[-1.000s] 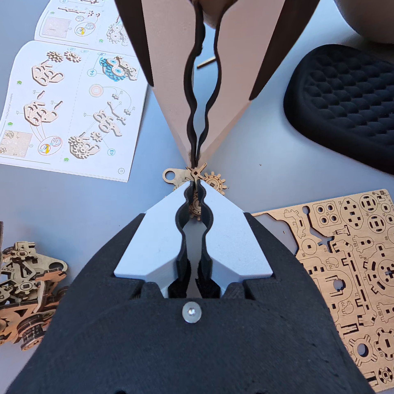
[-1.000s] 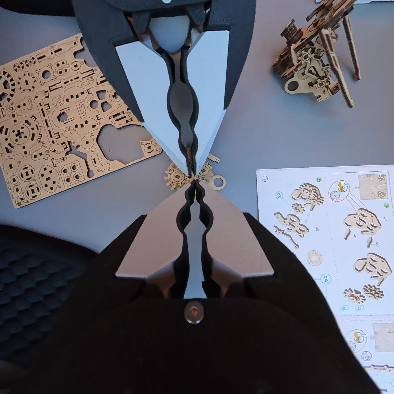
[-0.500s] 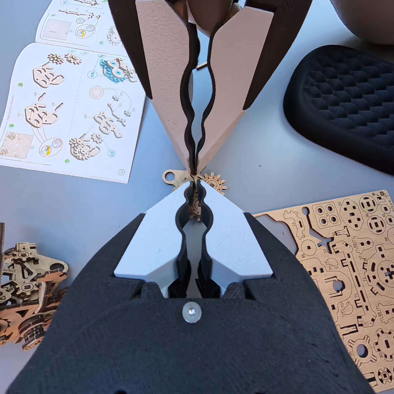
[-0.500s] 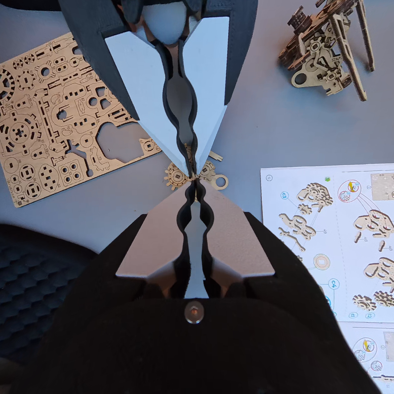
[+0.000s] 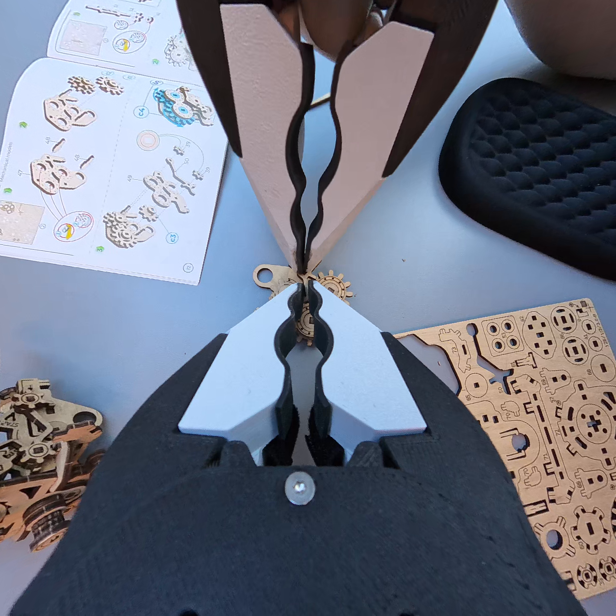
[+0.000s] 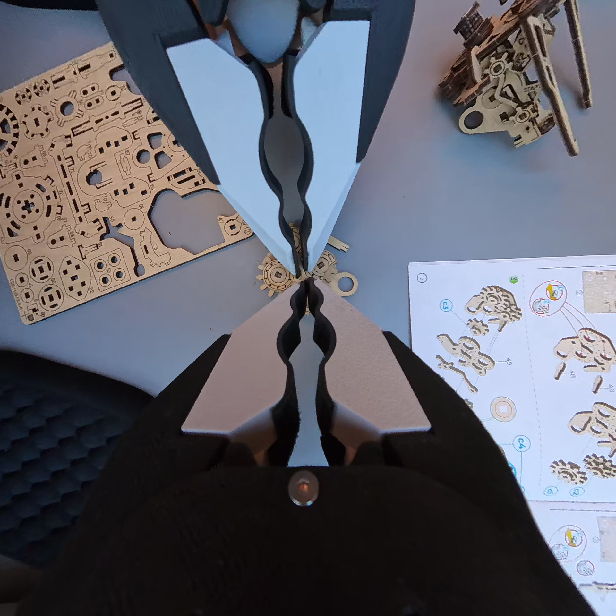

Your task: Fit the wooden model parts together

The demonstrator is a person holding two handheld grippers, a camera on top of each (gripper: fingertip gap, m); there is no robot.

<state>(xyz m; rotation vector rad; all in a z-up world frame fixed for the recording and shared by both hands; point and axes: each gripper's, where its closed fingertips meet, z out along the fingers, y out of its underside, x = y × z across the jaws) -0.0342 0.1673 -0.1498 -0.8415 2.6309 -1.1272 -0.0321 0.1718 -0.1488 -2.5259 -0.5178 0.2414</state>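
Pinching tip to tip over the gear assembly (image 5: 301, 300), left gripper (image 5: 305, 286) and right gripper (image 6: 306, 283) are both nearly closed; held parts unclear. Next likely needs aligned pressing.

Gear assembly (image 5: 301, 320) mostly hidden under both sets of fingertips; only a ringed lug, one toothed wheel and a sliver between the pads show; where the tips actually bite the wood can't be made out in either view; left gripper (image 5: 306, 283) body cut off at bottom edge, right gripper (image 5: 302, 265) cut off at top; part sheet (image 5: 546, 410) runs off right edge; its far corner sits under the left gripper in the right wrist view; instruction booklet (image 6: 520, 366) cropped at the frame edge; finished model (image 5: 36, 446) cropped at left edge; black pad (image 5: 536, 173) cropped on the right.
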